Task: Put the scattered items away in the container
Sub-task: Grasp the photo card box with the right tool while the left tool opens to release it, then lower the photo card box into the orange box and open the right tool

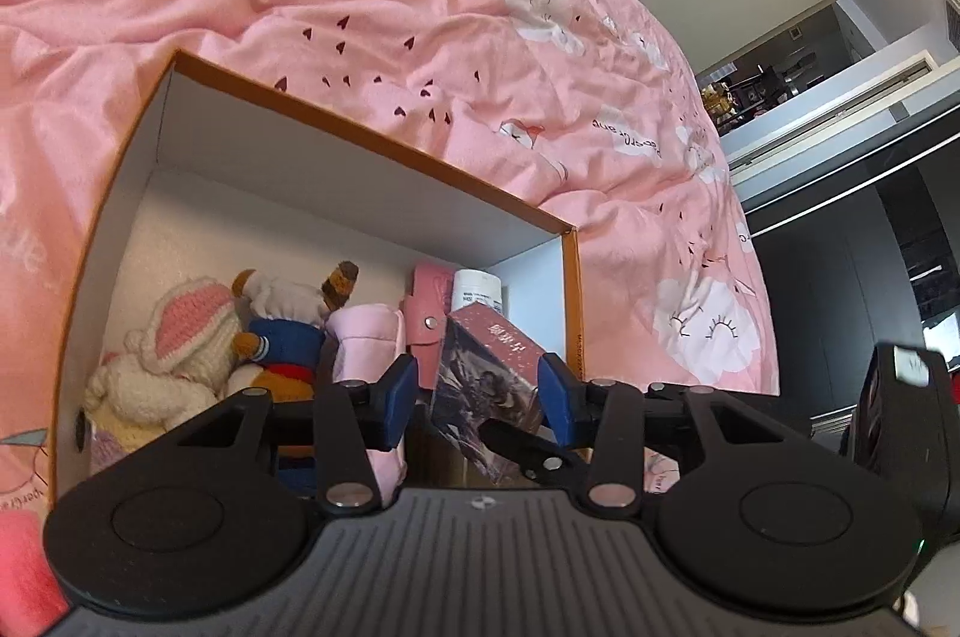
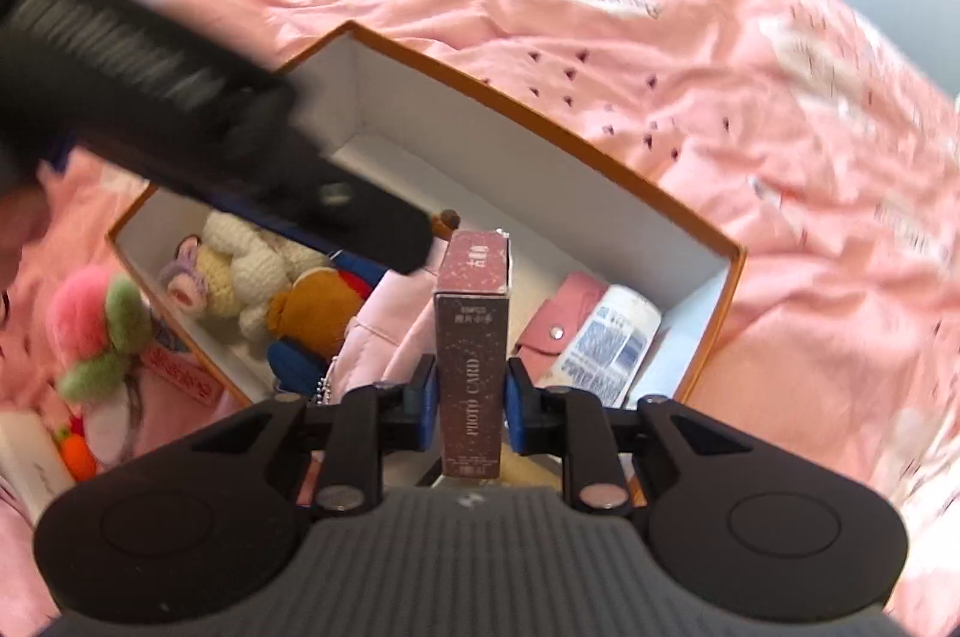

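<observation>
Going left to right, your left gripper (image 1: 477,391) stands apart, its blue pads beside the photo card box (image 1: 486,391) but clear of it, while your right gripper (image 2: 469,400) is clamped on that box at its narrow sides, holding it upright over the orange-rimmed container (image 2: 729,277), between the plush toys (image 2: 264,283) and the pink wallet (image 2: 555,322). The box looks to be light, stiff cardboard with a slick printed skin, so keep your hold low on the flat faces and squeeze only enough that the thin walls don't buckle.
</observation>
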Demonstrator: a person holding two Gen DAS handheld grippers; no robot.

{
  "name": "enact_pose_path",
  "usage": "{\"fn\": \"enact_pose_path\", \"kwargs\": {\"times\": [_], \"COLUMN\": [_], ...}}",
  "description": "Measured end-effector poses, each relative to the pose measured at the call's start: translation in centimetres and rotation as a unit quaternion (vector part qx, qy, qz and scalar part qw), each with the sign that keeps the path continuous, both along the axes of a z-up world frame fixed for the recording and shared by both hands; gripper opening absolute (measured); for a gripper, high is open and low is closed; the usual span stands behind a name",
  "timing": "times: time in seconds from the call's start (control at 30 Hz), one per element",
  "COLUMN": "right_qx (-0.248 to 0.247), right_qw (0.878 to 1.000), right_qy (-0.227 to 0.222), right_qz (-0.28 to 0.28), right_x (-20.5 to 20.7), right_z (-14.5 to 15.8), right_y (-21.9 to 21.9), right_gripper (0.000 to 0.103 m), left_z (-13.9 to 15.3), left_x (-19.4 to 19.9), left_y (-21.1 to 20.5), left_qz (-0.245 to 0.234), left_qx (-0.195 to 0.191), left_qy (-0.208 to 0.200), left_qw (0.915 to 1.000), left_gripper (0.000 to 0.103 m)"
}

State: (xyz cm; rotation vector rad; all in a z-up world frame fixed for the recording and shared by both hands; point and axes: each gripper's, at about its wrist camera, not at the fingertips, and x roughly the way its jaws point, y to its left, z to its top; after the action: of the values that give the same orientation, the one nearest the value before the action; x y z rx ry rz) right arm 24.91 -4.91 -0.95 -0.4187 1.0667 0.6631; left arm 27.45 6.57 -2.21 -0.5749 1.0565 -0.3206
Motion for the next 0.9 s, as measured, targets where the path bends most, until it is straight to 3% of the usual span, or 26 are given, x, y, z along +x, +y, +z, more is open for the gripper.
{"fn": "enact_pose_path", "kwargs": {"times": [0.13, 0.27, 0.37, 0.5, 0.77, 0.9], "right_qx": [0.033, 0.038, 0.009, -0.022, -0.047, -0.048], "right_qw": [0.992, 0.981, 0.973, 0.969, 0.955, 0.955], "right_qy": [0.094, 0.149, 0.19, 0.2, 0.245, 0.246], "right_qz": [-0.075, -0.114, -0.128, -0.144, -0.159, -0.16], "right_x": [3.5, 4.3, 5.4, 6.6, 7.2, 6.8], "right_z": [-0.1, -0.6, -1.4, -2.9, -6.7, -7.5], "right_y": [-0.8, -0.9, -0.8, -0.2, 0.7, 0.3], "right_gripper": [0.024, 0.024, 0.024, 0.024, 0.025, 0.025], "left_z": [0.5, 0.5, 0.3, -0.2, -1.0, -1.4], "left_x": [-1.3, -2.6, -2.9, -3.1, -3.1, -3.4], "left_y": [-0.5, -0.6, -0.4, -0.2, 0.1, -0.2], "left_qz": [-0.011, -0.018, -0.018, -0.02, -0.026, -0.03], "left_qx": [0.072, 0.118, 0.125, 0.124, 0.119, 0.125], "left_qy": [-0.038, -0.059, -0.059, -0.057, -0.051, -0.051], "left_qw": [0.9966, 0.9911, 0.9903, 0.9904, 0.9913, 0.9903], "left_gripper": [0.05, 0.05, 0.05, 0.05, 0.05, 0.05]}}
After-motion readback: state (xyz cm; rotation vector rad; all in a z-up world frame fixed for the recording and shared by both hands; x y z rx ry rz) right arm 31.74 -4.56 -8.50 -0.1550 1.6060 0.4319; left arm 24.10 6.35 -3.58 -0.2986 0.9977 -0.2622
